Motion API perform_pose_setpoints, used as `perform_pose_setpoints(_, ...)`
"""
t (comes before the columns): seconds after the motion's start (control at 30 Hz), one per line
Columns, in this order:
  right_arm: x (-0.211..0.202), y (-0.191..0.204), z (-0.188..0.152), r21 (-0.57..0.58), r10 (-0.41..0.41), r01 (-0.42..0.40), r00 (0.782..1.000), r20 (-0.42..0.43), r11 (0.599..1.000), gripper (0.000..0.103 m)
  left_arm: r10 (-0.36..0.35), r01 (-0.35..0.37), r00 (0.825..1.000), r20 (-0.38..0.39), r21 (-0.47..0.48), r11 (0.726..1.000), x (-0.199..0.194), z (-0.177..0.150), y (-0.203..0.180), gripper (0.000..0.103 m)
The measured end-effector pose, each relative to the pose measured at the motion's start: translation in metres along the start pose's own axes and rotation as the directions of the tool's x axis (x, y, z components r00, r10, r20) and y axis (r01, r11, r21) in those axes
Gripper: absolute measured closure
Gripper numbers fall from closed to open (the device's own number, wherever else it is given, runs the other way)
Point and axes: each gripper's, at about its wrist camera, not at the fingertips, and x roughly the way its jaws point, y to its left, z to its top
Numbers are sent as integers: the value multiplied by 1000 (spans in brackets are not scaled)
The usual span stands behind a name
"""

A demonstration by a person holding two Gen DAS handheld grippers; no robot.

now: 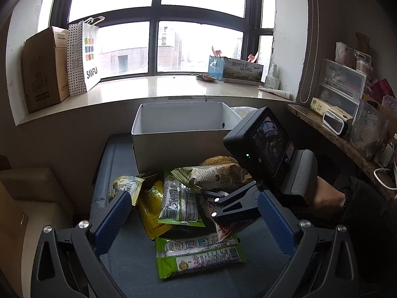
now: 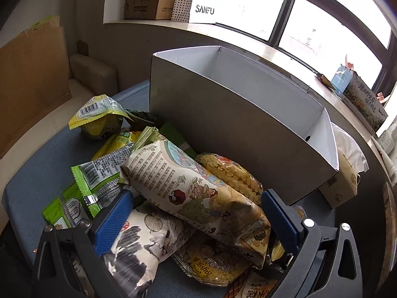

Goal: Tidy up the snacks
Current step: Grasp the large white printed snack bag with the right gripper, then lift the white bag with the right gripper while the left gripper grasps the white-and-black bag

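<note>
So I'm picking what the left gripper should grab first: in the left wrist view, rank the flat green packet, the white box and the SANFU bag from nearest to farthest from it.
1. Flat green packet: lying between the open fingers of the left gripper.
2. White box: behind the snack pile, centre.
3. SANFU bag: on the windowsill, far left.

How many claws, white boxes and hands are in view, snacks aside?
Claws: 2 (left claw, right claw)
White box: 1
Hand: 1
Total: 4
</note>
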Motion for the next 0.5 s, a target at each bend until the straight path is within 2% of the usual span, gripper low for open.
perform_pose_setpoints(0.03,8,2,-2,-7,-2,2,1000,-25,1000,1,-5,5,1000,0,6,1000,0,0,-1,0)
perform_pose_setpoints(0.07,13,4,-4,-12,-11,10,999,-40,1000,9,-10,10,1000,-2,11,1000,0,-1,-3,0)
perform_pose_setpoints(0.1,15,5,-6,-23,-52,51,998,-42,998,22,-16,16,1000,-4,16,1000,0,-1,-4,0)
perform_pose_setpoints(0.13,17,5,-9,-26,-61,59,996,-64,998,29,-15,16,1000,-6,21,1000,0,-1,-4,0)
perform_pose_setpoints(0.17,14,2,-10,-9,-35,35,997,-70,999,39,-11,11,1000,-9,25,1000,0,-1,-4,0)
perform_pose_setpoints(0.2,8,-2,-12,22,-4,5,998,-61,1000,45,-9,9,1000,-10,26,1000,0,-1,-4,0)
perform_pose_setpoints(0.27,-5,-12,-12,68,16,-15,1000,-19,998,53,-8,8,1000,-10,14,1000,1,-2,0,0)
perform_pose_setpoints(0.4,-38,-38,-13,169,115,-126,991,73,978,56,-22,22,1000,-21,-26,999,5,-3,8,0)
perform_pose_setpoints(0.5,-62,-56,-15,234,139,-168,981,134,958,57,-26,25,999,-26,-30,999,6,-4,9,0)
